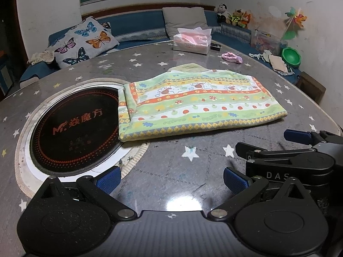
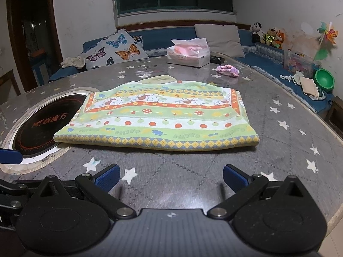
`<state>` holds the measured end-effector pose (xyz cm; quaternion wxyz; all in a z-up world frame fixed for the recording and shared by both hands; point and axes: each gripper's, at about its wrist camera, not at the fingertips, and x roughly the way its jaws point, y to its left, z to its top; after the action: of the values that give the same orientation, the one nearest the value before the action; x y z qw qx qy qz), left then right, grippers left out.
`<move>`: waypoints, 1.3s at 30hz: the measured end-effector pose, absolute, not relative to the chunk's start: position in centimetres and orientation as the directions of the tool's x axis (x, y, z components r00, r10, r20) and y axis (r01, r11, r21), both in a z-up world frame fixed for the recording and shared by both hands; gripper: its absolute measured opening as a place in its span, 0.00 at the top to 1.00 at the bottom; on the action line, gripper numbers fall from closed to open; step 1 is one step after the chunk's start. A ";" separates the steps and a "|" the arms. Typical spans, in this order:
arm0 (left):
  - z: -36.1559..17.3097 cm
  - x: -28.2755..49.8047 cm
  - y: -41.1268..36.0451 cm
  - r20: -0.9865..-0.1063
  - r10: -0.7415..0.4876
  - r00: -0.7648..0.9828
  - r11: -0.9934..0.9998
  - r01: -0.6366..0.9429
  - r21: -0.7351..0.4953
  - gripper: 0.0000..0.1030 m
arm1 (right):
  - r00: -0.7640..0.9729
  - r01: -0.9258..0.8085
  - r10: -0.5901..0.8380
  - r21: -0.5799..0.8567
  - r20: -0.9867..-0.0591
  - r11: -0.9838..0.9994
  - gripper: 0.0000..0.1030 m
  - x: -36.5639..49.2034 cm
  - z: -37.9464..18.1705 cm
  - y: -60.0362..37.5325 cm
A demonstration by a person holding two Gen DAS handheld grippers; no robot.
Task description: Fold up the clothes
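Both tongs hung back, folded cloth on the worktop

The patterned cloth [image 2: 158, 117] lay folded flat on the star-print worktop [image 2: 285, 150], one end lapping the round black cooktop [image 1: 72, 128]. The left tongs [image 1: 172, 178] and right tongs [image 2: 171, 177] gaped wide, empty, near the cloth's front edge, not touching it.
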<state>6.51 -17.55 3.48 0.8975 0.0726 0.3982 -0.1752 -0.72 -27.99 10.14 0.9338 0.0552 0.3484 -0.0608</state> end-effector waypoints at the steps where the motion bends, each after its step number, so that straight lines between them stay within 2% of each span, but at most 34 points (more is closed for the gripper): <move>1: 3.5 6.6 -17.6 -0.741 -0.257 0.621 0.928 0.373 -0.009 0.00 | 0.750 0.153 -0.075 0.061 -0.657 0.986 0.00 -0.7 10.1 -28.0; 39: 2.9 8.2 -18.6 -0.779 -0.238 0.579 0.925 0.381 0.001 0.00 | 0.738 0.175 -0.088 0.064 -0.669 0.982 0.00 0.3 9.5 -29.3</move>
<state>8.19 -18.60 2.91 0.8847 0.0843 0.4239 -0.1749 0.27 -29.29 9.53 0.9302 0.0615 0.3549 -0.0706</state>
